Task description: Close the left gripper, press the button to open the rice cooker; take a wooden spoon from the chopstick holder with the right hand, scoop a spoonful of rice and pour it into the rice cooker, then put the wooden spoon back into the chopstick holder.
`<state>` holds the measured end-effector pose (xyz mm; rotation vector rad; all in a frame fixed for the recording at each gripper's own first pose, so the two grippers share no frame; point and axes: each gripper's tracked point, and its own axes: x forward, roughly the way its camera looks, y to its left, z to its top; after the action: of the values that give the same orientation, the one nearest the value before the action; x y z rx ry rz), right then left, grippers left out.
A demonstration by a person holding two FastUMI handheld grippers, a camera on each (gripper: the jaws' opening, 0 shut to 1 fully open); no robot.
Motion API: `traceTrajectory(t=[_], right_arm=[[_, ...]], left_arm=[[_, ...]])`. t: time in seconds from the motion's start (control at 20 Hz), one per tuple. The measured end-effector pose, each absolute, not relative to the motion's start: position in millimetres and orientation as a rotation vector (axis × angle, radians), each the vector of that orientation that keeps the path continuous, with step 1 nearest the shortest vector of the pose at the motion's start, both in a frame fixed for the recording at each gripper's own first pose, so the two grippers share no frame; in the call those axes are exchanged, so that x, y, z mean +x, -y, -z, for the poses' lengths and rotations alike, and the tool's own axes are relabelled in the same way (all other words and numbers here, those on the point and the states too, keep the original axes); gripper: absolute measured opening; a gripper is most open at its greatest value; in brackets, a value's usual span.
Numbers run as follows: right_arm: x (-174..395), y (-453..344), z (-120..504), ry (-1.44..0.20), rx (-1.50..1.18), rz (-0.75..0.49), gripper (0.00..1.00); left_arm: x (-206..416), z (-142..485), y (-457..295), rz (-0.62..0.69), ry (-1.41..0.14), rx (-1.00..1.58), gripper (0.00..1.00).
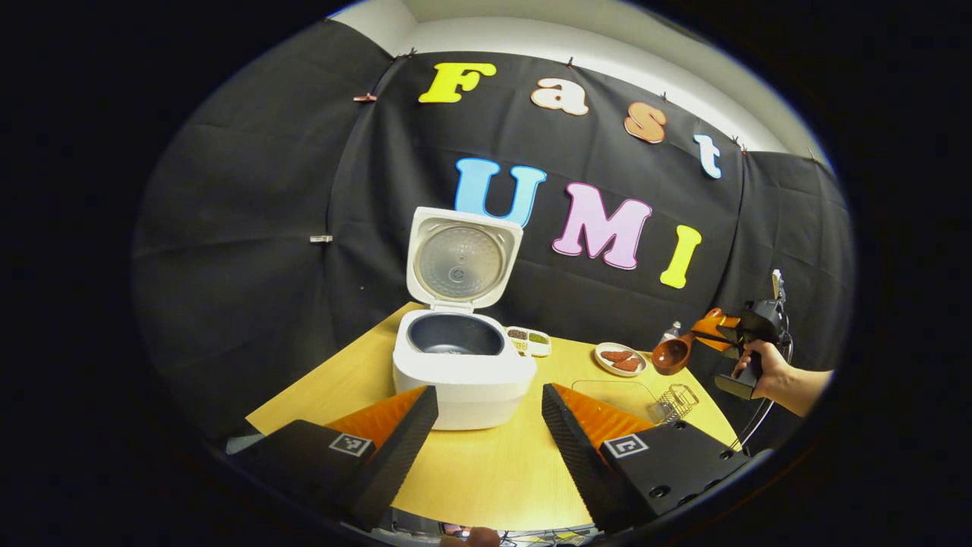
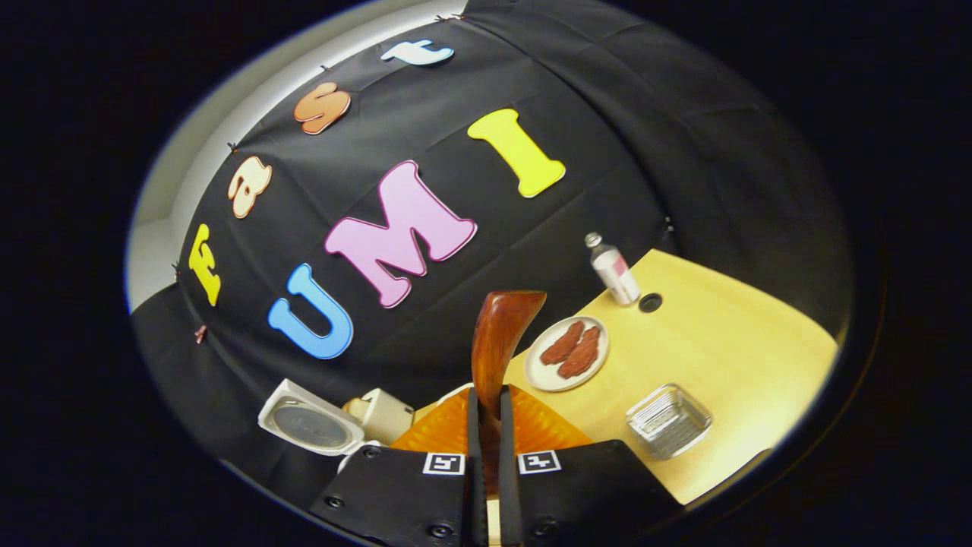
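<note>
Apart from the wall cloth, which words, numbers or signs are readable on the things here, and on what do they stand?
Nothing reads as clear text.
On the bottle: a label, too small and blurred to read.
On the left tongs and the right tongs: square coded markers, no words.
On the rice cooker and the wooden spoon: no text seen.

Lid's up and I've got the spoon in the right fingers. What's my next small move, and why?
Probably carry the wooden spoon left and down toward the small divided dish beside the rice cooker. The right gripper is shut on its handle, the spoon's bowl looks empty and hangs well right of the cooker, and the lid stands open.
</note>
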<state>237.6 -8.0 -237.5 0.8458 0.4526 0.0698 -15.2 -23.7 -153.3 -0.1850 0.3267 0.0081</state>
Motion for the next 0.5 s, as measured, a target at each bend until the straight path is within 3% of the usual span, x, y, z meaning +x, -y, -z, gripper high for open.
traceTrajectory(t=[0.25, 0.3, 0.35, 0.5], right_arm=[[238, 69, 281, -0.477, 0.721, -0.033, 0.11], [239, 78, 291, -0.482, 0.695, -0.027, 0.16], [242, 86, 300, -0.485, 0.669, -0.025, 0.11], [250, 99, 326, -0.506, 0.627, -0.013, 0.11]], left_arm=[[-5, 143, 46, -0.015, -0.313, -0.177, 0.95], [-2, 142, 48, -0.021, -0.311, -0.168, 0.95], [0, 141, 49, -0.029, -0.31, -0.158, 0.95], [-4, 136, 49, -0.047, -0.305, -0.151, 0.95]])
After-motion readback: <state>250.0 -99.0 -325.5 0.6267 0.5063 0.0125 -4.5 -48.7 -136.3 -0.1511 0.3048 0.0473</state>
